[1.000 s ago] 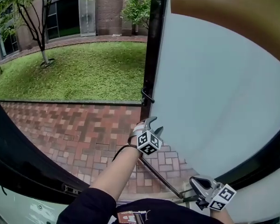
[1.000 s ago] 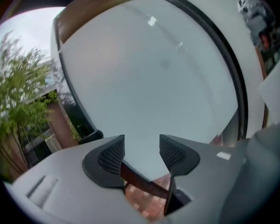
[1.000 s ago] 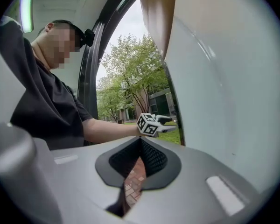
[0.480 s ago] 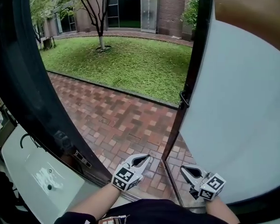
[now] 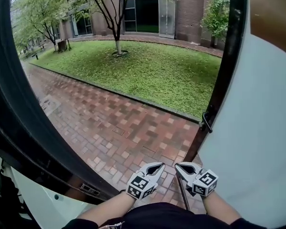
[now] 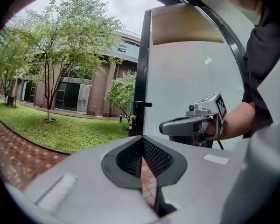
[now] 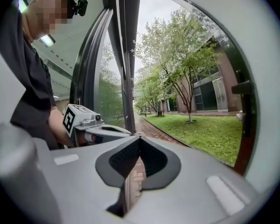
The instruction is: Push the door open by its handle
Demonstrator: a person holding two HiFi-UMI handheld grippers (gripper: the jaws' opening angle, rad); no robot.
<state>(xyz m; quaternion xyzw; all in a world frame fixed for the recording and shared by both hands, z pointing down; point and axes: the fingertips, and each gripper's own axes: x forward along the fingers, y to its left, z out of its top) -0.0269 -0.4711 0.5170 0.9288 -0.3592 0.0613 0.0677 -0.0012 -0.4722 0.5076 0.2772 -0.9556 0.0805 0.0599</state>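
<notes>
The door [image 5: 257,128] stands swung wide open at the right of the head view, a pale panel with a black edge. Its black lever handle [image 5: 207,121] sticks out from that edge, and shows too as the handle [image 6: 143,104] in the left gripper view. My left gripper [image 5: 157,166] and right gripper [image 5: 181,166] hang low and side by side near my body, well short of the handle. Both are shut with nothing between the pads. The left gripper [image 6: 142,139] sees the right gripper [image 6: 162,127] beside it; the right gripper [image 7: 139,138] sees the left gripper [image 7: 127,132].
Through the doorway lie a red brick path [image 5: 114,128], a lawn [image 5: 148,73], trees and a brick building [image 5: 190,8]. A curved black door frame [image 5: 24,128] borders the left side. The door's foot [image 5: 186,197] reaches the ground just ahead of my right gripper.
My left gripper has drawn back from the door's edge by the handle, down toward my body. The right gripper has come in beside it. The head view has swung right, and the door now sits farther right in it.
</notes>
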